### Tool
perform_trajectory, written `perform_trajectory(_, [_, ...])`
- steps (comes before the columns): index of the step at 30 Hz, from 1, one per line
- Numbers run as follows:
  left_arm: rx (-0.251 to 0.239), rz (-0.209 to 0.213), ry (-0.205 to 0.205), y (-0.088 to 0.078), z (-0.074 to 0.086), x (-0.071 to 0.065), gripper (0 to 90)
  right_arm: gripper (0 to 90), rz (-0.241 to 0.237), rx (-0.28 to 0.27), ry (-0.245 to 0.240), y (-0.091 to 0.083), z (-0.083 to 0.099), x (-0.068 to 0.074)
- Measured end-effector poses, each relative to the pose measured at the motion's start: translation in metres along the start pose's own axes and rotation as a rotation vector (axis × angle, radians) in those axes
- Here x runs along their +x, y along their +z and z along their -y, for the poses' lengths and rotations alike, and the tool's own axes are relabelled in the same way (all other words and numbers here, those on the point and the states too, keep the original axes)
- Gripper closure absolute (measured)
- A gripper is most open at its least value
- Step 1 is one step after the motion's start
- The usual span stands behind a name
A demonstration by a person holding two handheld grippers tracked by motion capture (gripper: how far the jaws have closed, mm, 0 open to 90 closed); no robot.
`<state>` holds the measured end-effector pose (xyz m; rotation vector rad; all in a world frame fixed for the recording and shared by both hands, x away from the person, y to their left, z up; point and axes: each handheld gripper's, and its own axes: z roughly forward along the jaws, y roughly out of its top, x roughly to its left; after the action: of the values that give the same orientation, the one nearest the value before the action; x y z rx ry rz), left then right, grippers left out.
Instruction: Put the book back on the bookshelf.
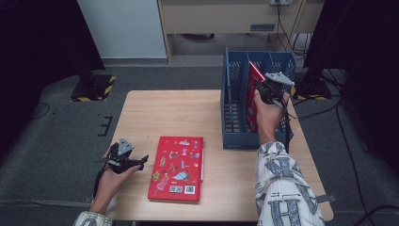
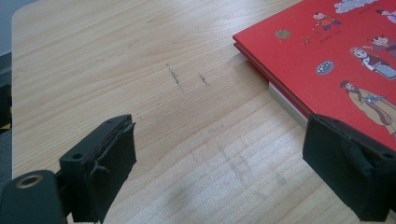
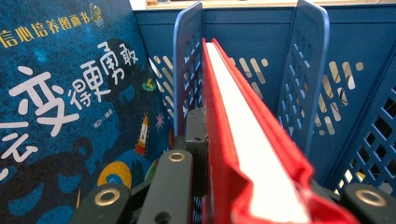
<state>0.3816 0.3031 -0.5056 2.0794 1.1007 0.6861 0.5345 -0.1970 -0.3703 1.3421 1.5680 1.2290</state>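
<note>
Two tools: right [image 1: 261, 88] clamps red book [image 3: 243, 154]; left [image 2: 233, 172] wide open.

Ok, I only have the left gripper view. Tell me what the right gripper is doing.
Observer: The right gripper is shut on a red book, held upright over the blue rack.
Operator: Say which slot it is going into.
Observer: The middle one, between two dividers.
Operator: Report anything already in the rack.
Observer: A dark blue book stands in the slot beside it.
Operator: Now place my own gripper on the table.
Observer: The left gripper sits open at the near left, just left of the flat red book.
</note>
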Motion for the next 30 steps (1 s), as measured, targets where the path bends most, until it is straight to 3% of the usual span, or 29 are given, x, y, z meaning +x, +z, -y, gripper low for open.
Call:
perform_trajectory(11, [0.003, -0.001, 0.006, 0.0, 0.0, -0.001, 8.7, 79.5, 0.004, 0.017, -0.035, -0.007, 0.005, 0.005])
perform_trajectory(20, [0.001, -0.005, 0.008, -0.002, -0.001, -0.001, 8.9, 78.3, 0.016, 0.058, -0.022, -0.019, 0.013, 0.009])
perform_trajectory(30, [0.003, -0.007, 0.008, -0.001, -0.001, -0.001, 9.0, 75.0, 0.003, 0.077, -0.04, -0.024, 0.01, 0.012])
